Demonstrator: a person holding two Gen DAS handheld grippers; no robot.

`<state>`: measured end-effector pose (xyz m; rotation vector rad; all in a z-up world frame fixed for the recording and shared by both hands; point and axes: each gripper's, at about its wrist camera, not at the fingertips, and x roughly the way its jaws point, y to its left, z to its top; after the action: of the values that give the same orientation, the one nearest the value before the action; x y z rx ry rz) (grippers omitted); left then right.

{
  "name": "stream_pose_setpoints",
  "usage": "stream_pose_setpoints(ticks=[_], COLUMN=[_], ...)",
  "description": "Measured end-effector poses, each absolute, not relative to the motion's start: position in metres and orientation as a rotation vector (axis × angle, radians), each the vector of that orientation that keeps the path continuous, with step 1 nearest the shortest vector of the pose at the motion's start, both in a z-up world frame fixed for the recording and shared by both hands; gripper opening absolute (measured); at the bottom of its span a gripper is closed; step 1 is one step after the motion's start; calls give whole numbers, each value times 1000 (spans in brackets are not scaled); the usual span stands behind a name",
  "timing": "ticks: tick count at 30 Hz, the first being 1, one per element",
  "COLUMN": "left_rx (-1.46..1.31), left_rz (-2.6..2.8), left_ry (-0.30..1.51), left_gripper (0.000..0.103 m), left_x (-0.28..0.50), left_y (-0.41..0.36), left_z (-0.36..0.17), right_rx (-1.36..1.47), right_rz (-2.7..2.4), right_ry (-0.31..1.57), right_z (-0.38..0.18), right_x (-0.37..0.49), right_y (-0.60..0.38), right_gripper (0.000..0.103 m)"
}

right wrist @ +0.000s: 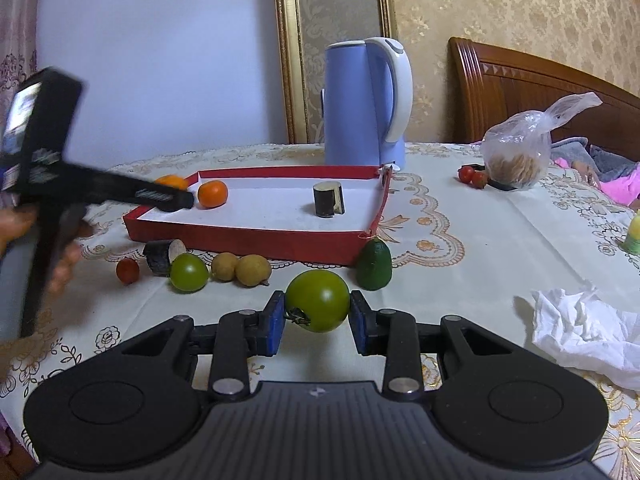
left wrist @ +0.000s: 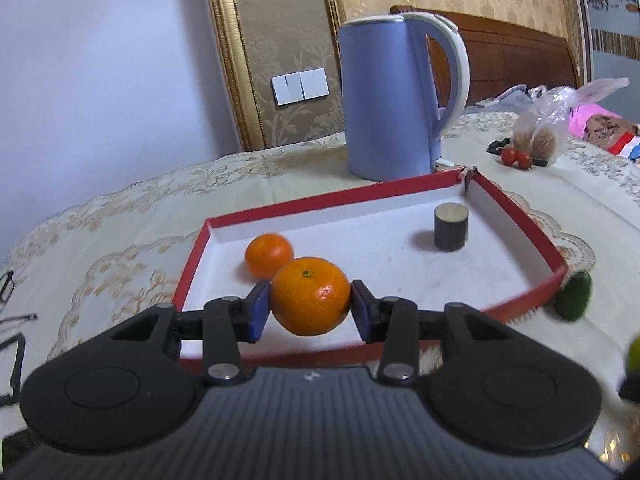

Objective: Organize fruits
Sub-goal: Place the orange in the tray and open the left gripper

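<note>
black and level, the left gripper reaches over the near rim of the red tray, its blue-padded fingers clamped on a glossy orange mandarin that sits squarely between them, stem dimple up. a second mandarin lies on the tray's white floor at 11 o'clock from the held one, just behind it. a short dark cylinder with a pale flat top stands upright toward the tray's far right corner.

the right gripper hovers level above the lace-patterned table — its fingers grasp a smooth green tomato, calyx turned toward the left pad. in its view the person's left hand holds the other tool from 9 o'clock, tip over the tray's left end.

on the cloth in front of the tray lie a pear-shaped avocado at the right corner, two tan round fruits, another green tomato, a dark roll and a small red tomato. a blue kettle stands behind the tray at 12 o'clock — crumpled tissue lies at 3 o'clock.
</note>
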<state>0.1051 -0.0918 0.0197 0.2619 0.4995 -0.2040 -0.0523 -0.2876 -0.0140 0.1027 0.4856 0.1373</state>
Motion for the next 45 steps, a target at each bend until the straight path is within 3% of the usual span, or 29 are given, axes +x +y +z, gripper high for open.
stream_pose_setpoints(ticks=[15,17,19,23,25,29,37,45], left_rx=[269,286,292,298,323,390,364,373], left_rz=[-188,-187,-182,-175,-131,-26,-21,8], left_ry=[614,602,584,493,409,296,428,408], left_gripper=[41,50,73,83,102,103,103,103], left_x=[183,187,186,176,171,175,207,197], left_y=[-128,-132,-134,-125,-114,-89,-57,-57], left_z=[14,13,15,27,32,30,-1,-11], right_rx=[143,148,152,153,153,167,173,146], right_rz=[128,124,121,127,132,144,170,206], right_ry=[467,469,473,474,471,465,476,441], right_z=[-16,-17,-19,-20,-18,-16,-17,0], right_x=[-64,-63,-62,-62,-63,-64,-57,-47], right_y=[-307,-309,-310,-309,-309,-309,-301,-290], right_gripper=[33,33,33,33,33,33,33,33])
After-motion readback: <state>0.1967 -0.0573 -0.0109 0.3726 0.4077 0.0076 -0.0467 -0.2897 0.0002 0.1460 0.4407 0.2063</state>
